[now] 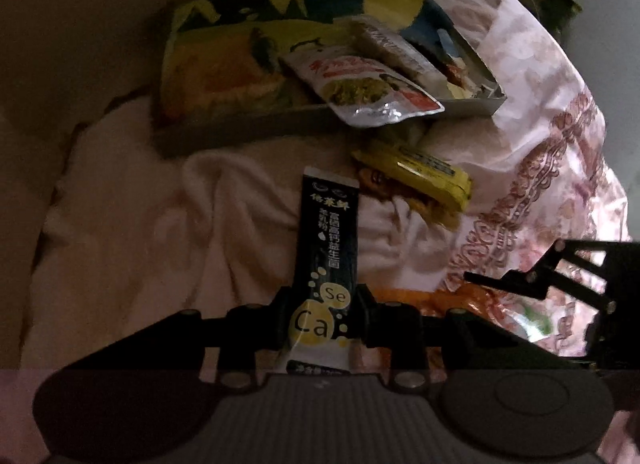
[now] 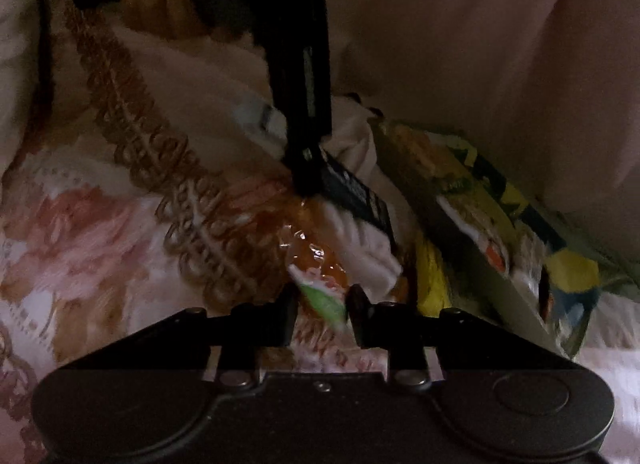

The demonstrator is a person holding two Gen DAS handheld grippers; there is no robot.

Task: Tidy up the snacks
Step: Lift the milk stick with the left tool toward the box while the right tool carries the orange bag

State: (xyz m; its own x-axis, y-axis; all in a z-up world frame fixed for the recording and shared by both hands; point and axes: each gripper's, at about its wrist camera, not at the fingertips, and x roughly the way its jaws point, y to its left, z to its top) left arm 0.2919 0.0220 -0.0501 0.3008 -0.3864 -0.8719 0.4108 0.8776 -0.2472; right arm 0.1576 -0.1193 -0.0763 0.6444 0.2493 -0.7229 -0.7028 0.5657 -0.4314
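My left gripper (image 1: pixel 320 316) is shut on a long black powder stick (image 1: pixel 326 248) marked "Se" and "Ca", held above the pale cloth. Ahead lies a shallow grey box (image 1: pixel 240 127) holding a large yellow bag (image 1: pixel 224 67), a white-and-red pouch (image 1: pixel 360 87) and smaller packs. A yellow wrapped snack (image 1: pixel 420 175) lies on the cloth before the box. My right gripper (image 2: pixel 322 314) is closed around the green-and-white end of an orange snack packet (image 2: pixel 316 260); it also shows at the right of the left wrist view (image 1: pixel 560 276). The black stick (image 2: pixel 356 191) appears beyond it.
A pink floral quilt (image 1: pixel 552 135) with a brown patterned border covers the right side. Rumpled pale cloth (image 1: pixel 140 223) lies to the left. In the right wrist view the grey box (image 2: pixel 500 276) with the yellow bag sits to the right.
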